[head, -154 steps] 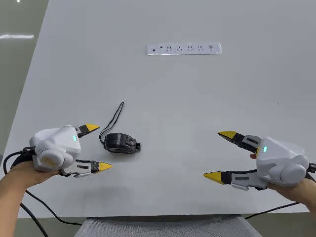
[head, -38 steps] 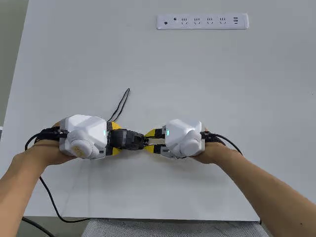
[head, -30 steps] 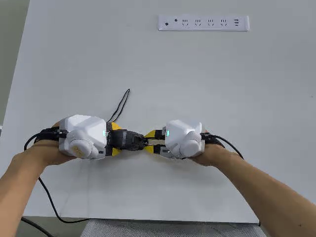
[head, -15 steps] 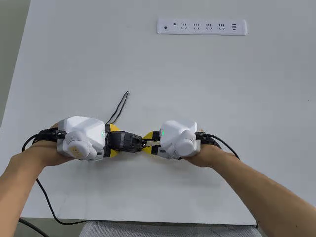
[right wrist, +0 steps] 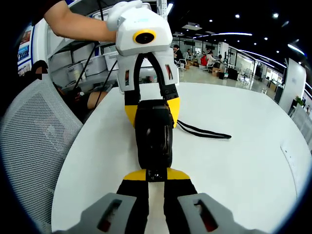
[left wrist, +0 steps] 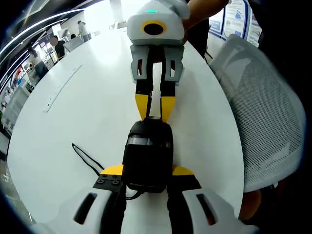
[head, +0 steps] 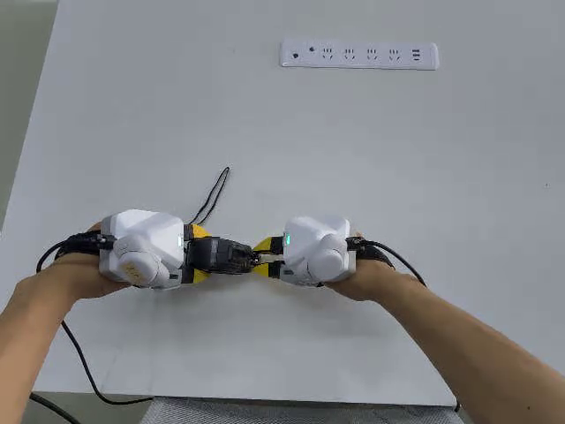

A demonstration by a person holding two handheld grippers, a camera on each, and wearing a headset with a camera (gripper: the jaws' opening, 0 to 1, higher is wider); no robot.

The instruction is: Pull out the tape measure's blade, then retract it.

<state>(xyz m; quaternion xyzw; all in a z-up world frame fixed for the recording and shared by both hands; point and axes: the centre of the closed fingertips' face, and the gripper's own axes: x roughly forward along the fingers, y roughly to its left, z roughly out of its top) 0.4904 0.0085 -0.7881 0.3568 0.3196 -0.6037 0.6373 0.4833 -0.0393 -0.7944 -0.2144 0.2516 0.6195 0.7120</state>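
White laminate counter (head: 353, 159) carries all items; a grey mesh chair (left wrist: 263, 107) stands at its near edge. A white power strip (head: 359, 55) lies at the far side, well apart from the work; its markings are too small to read. The left tool (head: 199, 254) is clamped across the rear of the black tape measure (head: 225, 254), one yellow tip on either flank of the case. The right tool (head: 263, 256) faces it head-on, jaws narrowed onto the blade tip (right wrist: 156, 174) at the case's mouth. The tape measure sits on the counter's near part, between the two tools, blade practically all inside. The case label is blurred and unreadable. Its black wrist strap (head: 212, 193) trails away across the counter.
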